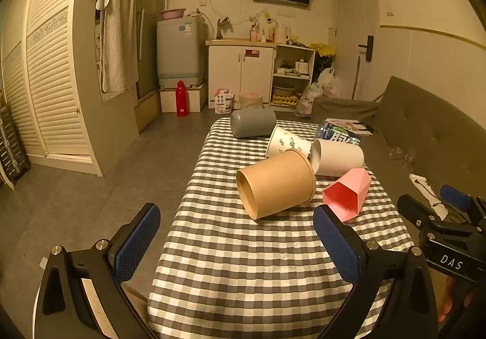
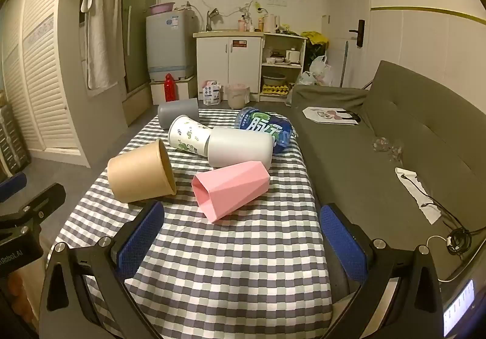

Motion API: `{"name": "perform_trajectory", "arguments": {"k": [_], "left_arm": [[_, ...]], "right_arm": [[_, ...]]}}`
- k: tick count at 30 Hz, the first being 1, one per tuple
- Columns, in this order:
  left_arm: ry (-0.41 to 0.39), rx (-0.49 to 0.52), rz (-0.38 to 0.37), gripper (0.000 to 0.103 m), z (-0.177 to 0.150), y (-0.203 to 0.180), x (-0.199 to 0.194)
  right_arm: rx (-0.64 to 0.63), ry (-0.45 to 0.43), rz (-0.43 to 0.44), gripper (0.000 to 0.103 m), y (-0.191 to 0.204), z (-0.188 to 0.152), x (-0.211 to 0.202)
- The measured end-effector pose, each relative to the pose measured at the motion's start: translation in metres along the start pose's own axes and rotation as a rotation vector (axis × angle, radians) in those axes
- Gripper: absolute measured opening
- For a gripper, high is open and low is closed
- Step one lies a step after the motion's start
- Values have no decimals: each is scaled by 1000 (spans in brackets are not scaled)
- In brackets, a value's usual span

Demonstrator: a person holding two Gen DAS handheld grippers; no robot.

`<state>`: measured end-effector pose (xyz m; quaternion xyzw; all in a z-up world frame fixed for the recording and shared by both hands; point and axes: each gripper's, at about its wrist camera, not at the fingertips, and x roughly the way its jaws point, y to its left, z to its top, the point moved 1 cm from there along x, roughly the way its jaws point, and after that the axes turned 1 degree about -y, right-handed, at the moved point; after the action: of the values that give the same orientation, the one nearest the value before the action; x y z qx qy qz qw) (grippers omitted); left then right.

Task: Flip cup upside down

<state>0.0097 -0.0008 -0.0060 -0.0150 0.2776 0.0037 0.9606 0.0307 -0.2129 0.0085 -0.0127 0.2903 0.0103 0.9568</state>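
Note:
Several cups lie on their sides on the checkered table [image 1: 243, 263] [image 2: 243, 263]: a brown paper cup [image 1: 276, 184] [image 2: 139, 172], a pink faceted cup [image 1: 347, 193] [image 2: 231, 187], a white cup [image 1: 338, 157] [image 2: 240, 147], a leaf-printed paper cup [image 1: 287, 143] [image 2: 188, 135] and a grey cup [image 1: 253, 123] [image 2: 177, 112]. My left gripper [image 1: 237, 243] is open and empty, a short way in front of the brown cup. My right gripper [image 2: 243, 243] is open and empty, in front of the pink cup; it also shows at the right edge of the left wrist view [image 1: 440, 211].
A blue-labelled plastic bottle [image 2: 267, 126] [image 1: 337, 134] lies behind the white cup. A grey sofa [image 2: 395, 132] runs along the table's right side, with a cable and papers on it. Bare floor lies left of the table; kitchen cabinets stand at the back.

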Motion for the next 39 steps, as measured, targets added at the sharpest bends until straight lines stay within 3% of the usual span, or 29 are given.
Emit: {"name": "perform_trajectory", "arguments": {"k": [39], "left_arm": [[-15, 8, -11, 103, -1, -1, -1]], "right_arm": [[-5, 5, -3, 103, 1, -1, 1]]}}
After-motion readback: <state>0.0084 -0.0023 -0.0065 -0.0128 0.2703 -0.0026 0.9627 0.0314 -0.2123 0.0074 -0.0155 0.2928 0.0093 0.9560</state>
